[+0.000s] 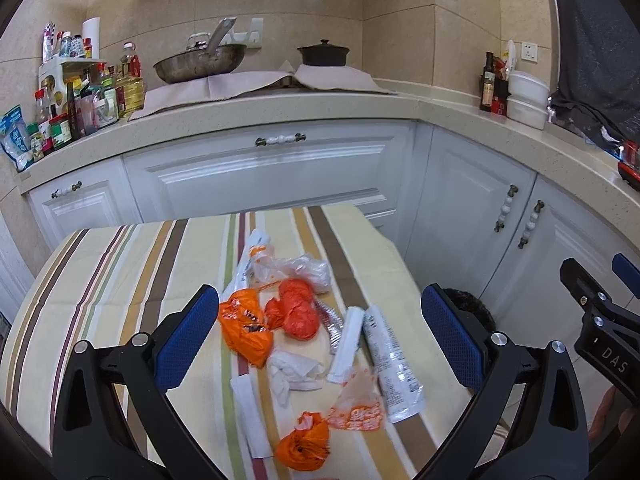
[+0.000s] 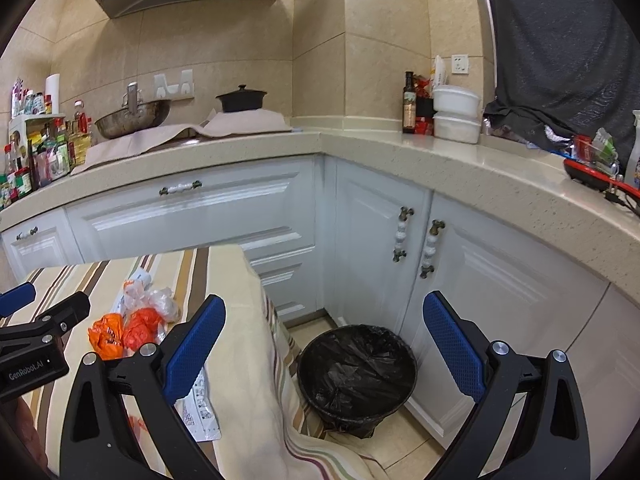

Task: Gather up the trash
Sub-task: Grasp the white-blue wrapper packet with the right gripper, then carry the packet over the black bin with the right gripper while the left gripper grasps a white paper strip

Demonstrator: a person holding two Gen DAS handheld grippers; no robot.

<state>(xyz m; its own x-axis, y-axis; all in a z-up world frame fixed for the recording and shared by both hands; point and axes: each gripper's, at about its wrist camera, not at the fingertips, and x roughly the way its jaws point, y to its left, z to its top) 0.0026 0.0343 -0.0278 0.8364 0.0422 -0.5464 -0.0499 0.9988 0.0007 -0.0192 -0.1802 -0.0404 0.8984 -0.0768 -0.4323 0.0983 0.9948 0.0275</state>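
Trash lies scattered on a striped tablecloth (image 1: 120, 280): orange plastic bags (image 1: 244, 326), a red-orange ball of plastic (image 1: 298, 312), a crumpled white tissue (image 1: 294, 372), white paper wrappers (image 1: 392, 364), an orange printed packet (image 1: 356, 412) and a clear bag (image 1: 308, 270). My left gripper (image 1: 320, 336) is open and empty, hovering above the pile. My right gripper (image 2: 324, 344) is open and empty, held above the floor beside the table, over a round bin (image 2: 356, 372) lined with a black bag. The bin's rim also shows in the left wrist view (image 1: 476, 312).
White cabinets (image 2: 192, 216) run under a beige L-shaped counter (image 2: 460, 164). On it stand a wok (image 1: 200, 66), a black pot (image 1: 323, 53), bottles and jars (image 1: 80, 100), white containers (image 2: 456, 116) and a dark cloth (image 2: 560, 60). The table edge (image 2: 256, 320) lies left of the bin.
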